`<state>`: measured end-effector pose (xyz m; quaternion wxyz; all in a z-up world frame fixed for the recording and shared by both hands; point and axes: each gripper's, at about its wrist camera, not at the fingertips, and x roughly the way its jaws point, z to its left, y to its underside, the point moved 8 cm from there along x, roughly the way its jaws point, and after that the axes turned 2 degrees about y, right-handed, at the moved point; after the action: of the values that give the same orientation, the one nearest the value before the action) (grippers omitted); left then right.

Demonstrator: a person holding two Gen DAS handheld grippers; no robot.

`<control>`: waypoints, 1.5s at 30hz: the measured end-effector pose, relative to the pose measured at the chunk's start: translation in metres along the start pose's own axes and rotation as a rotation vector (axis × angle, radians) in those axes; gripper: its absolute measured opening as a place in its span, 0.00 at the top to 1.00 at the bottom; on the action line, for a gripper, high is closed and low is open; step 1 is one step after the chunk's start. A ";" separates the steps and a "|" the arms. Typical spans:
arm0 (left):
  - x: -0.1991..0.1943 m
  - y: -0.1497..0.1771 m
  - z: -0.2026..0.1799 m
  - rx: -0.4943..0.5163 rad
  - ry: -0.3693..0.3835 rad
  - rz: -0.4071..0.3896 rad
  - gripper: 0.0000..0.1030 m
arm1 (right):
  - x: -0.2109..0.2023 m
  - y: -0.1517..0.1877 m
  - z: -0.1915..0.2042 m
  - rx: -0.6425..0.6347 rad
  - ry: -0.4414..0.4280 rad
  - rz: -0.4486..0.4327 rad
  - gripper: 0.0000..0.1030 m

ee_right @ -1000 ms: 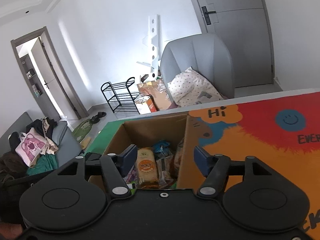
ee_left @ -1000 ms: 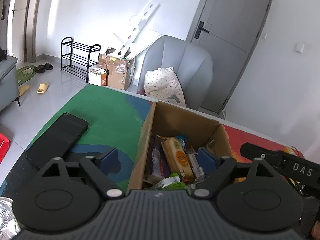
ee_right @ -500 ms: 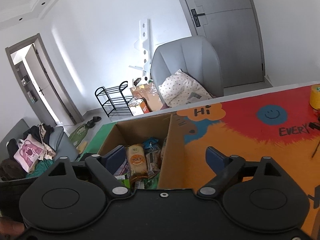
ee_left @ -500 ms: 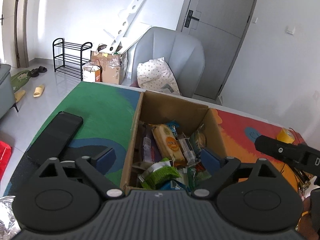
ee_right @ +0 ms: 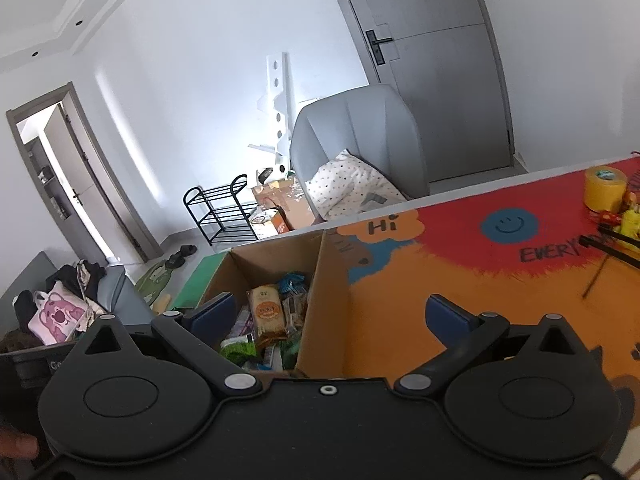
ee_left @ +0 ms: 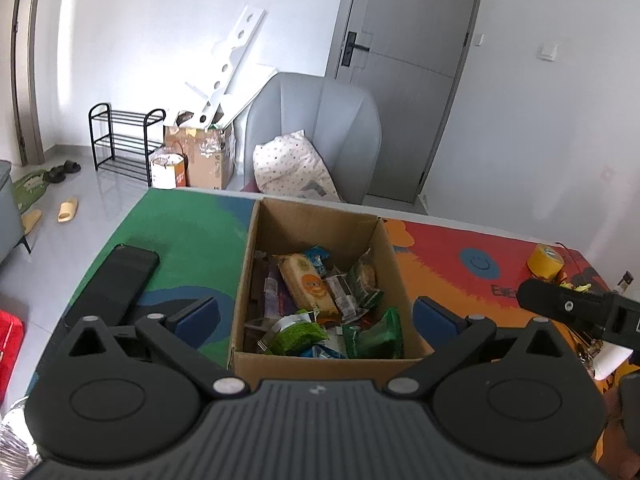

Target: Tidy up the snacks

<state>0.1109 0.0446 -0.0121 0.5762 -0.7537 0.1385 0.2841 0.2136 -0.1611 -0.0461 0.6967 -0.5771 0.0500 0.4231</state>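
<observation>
Cardboard box [ee_left: 320, 354] of snacks [ee_left: 308, 286] mid-table. Phone [ee_left: 114, 284] at left edge, left view only; sofa [ee_right: 60, 300] right view only. Left gripper [ee_left: 316, 312], right gripper [ee_right: 326, 314] angled down, opening, gripping nothing.

Box [ee_left: 320, 354] stands on the counter [ee_left: 188, 236] – snacks [ee_left: 308, 284] inside; phone [ee_left: 114, 284] to its left, tape roll [ee_left: 546, 260] well to its right.
</observation>
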 end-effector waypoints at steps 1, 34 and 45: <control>-0.004 0.000 -0.002 0.007 0.002 -0.004 0.00 | -0.004 0.001 0.000 0.000 0.001 -0.002 0.00; -0.152 0.039 -0.009 0.124 0.051 -0.145 0.00 | -0.137 0.043 0.031 -0.152 0.085 -0.090 0.00; -0.179 0.037 -0.003 0.134 0.023 -0.201 0.00 | -0.167 0.039 0.032 -0.176 0.100 -0.152 0.00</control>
<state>-0.0512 0.0097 0.0641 0.6494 -0.7267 0.0875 0.2065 0.0685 -0.2233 0.0277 0.6701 -0.6586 0.0035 0.3423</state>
